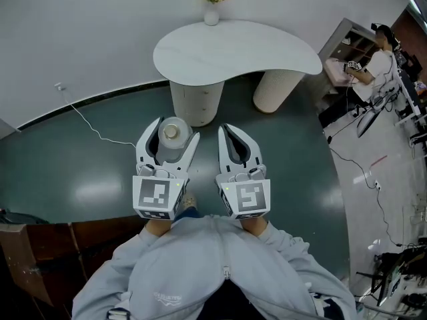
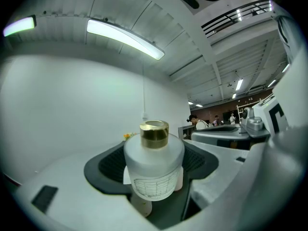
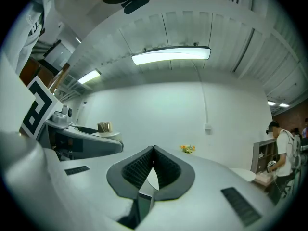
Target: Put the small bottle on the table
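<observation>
Head view: left tool (image 1: 177,129) clamped on small bottle (image 1: 172,133), over the floor (image 1: 80,172), well short of the worktop (image 1: 227,52).
Left gripper view: we hold its smooth frosted body; loosening early drops it.
Right gripper view: right tool (image 3: 154,148) together, empty.

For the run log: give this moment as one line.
left gripper: shut on bottle | right gripper: shut, empty | table: ahead, bottle not placed

Small frosted-white bottle with gold cap (image 2: 154,170): label print too small to read; dark brown wooden cabinet (image 1: 40,242), head view: cut off by the left edge.
</observation>
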The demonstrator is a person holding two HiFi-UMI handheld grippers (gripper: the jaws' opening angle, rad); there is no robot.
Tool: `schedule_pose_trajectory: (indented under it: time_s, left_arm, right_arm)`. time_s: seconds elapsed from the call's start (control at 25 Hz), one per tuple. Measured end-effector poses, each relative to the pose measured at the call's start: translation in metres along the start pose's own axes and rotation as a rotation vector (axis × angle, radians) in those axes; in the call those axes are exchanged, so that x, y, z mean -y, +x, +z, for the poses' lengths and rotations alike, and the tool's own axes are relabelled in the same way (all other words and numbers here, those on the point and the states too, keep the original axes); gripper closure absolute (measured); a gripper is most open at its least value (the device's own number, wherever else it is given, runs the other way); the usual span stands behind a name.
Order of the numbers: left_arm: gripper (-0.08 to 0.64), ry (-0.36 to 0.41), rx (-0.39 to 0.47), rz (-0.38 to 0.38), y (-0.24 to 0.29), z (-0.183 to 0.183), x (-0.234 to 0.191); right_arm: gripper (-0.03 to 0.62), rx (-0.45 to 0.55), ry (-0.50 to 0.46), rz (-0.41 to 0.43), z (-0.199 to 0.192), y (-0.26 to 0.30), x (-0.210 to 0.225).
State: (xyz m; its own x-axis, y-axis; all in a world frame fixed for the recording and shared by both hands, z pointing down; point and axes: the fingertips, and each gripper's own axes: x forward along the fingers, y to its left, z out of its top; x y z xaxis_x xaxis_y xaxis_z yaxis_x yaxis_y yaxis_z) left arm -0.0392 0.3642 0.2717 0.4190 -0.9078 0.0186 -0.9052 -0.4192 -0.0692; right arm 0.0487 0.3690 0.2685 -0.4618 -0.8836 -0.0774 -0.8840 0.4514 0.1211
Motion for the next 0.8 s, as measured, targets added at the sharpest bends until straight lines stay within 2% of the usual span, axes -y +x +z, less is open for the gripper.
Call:
schedule_pose_trajectory:
  time_s: [0.28, 0.8]
  left_arm:
    - [0.227, -0.002, 0.004, -0.015, 0.040, -0.002, -0.044]
    - [0.227, 0.013, -0.023, -0.062, 0.087, -0.013, -0.089]
  right_arm:
    - [0.566, -0.001, -0.008, -0.020, -0.008, 0.058, 0.005]
    - [0.566, -0.020, 0.003, -0.060, -0.019, 0.123, 0.014]
